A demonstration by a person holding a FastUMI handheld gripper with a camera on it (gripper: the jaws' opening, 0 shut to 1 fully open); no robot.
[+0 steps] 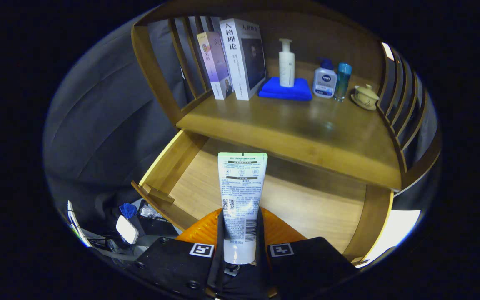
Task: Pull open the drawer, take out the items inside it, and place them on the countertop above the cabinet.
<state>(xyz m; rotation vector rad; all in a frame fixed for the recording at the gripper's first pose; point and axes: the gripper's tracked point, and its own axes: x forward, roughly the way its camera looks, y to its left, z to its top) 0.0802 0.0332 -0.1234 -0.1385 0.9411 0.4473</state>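
Observation:
My gripper (240, 233) is shut on a white tube (241, 196) with printed text, which stands upright between the two fingers, its crimped end up. The tube hangs above the open wooden drawer (306, 204), whose light bare floor shows beneath it. Beyond and above the drawer lies the wooden countertop (298, 129) of the cabinet.
At the back of the countertop stand two books (233, 58), a white pump bottle (286, 62) on a folded blue cloth (285, 89), a white bottle with a blue cap (325, 79), a teal bottle (343, 81) and a lidded cup on a saucer (366, 97). Slatted wooden sides flank the top. Clutter lies on the floor at the left.

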